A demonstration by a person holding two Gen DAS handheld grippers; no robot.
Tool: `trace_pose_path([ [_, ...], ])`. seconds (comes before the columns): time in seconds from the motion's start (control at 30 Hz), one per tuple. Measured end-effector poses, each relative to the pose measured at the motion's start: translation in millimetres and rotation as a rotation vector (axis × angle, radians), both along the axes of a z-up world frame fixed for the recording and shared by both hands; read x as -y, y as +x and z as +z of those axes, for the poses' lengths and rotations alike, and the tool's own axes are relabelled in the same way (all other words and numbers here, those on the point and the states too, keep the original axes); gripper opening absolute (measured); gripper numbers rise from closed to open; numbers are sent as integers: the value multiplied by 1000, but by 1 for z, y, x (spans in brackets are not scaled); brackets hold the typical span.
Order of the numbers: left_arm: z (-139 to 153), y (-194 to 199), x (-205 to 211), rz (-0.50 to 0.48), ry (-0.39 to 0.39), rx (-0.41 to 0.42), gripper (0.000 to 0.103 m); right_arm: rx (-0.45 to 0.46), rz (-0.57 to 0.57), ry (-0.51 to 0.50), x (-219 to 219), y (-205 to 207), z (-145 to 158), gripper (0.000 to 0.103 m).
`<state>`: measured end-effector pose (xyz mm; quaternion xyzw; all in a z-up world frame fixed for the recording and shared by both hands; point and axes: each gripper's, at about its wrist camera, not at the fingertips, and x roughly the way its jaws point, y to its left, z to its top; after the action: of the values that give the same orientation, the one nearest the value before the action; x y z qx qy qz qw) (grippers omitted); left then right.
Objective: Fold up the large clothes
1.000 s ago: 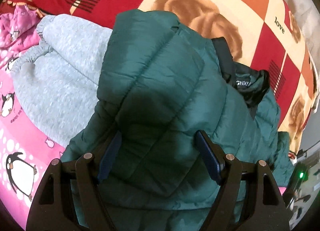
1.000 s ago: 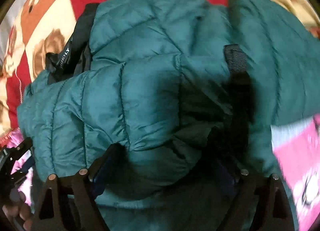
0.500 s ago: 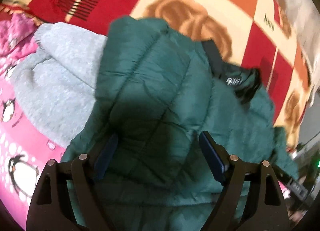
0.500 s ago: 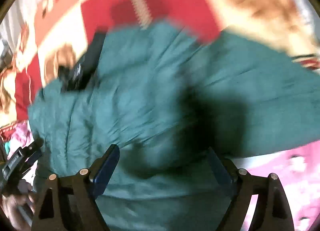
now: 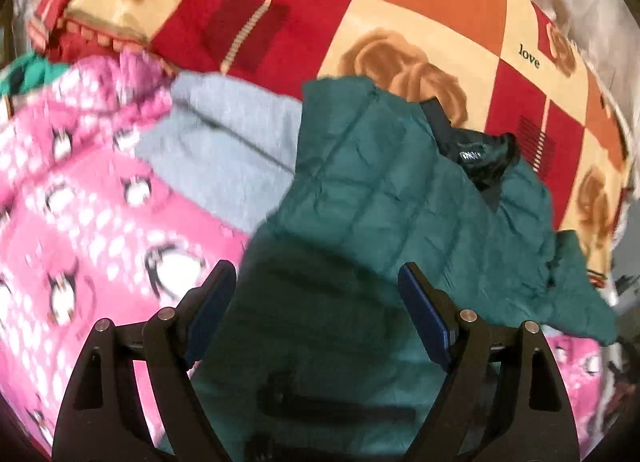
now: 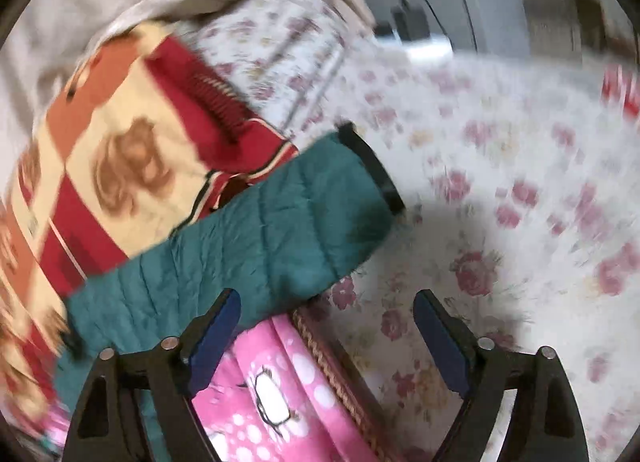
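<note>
Item: green quilted jacket (image 5: 400, 198), partly folded. It lay on the patterned bedding just ahead of your left gripper (image 5: 316, 310), one quilted panel doubled over its body and the black collar lining (image 5: 480, 158) showing beyond the right-hand jaw. Your left jaws stood wide apart and held nothing; the jacket's shadowed lower part ran between and under them, and contact could not be told. A grey garment (image 5: 224, 158) lay ahead of the left-hand jaw, touching the jacket's edge, with the pink penguin blanket (image 5: 88, 222) outside that jaw. Your right gripper (image 6: 326, 326) was likewise wide open and empty; the jacket sleeve (image 6: 260, 238), ending in a black cuff (image 6: 372, 170), stretched ahead of its left-hand jaw across the bear-print blanket (image 6: 112, 166) onto the floral sheet (image 6: 520, 182), unfolded. Step judged in hand: between folds, sleeve outstanding. The next move likely called for your right jaws to close near the cuff and carry the sleeve back over the body.
</note>
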<state>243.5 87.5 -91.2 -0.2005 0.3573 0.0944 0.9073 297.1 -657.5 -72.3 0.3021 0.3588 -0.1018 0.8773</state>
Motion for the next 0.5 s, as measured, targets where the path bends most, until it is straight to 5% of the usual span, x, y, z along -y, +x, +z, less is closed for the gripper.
trace_pose_path([
  [0.1, 6, 8, 7, 19, 67, 31, 83, 29, -2, 80, 11, 10, -12, 82],
  [0.23, 4, 13, 12, 7, 75, 24, 83, 67, -6, 67, 14, 36, -14, 78],
  [0.43, 0, 17, 17, -5, 86, -9, 83, 36, -78, -16, 17, 40, -18, 25],
  [0.5, -1, 17, 18, -5, 96, -18, 83, 50, -81, -61, 9, 29, -8, 19],
])
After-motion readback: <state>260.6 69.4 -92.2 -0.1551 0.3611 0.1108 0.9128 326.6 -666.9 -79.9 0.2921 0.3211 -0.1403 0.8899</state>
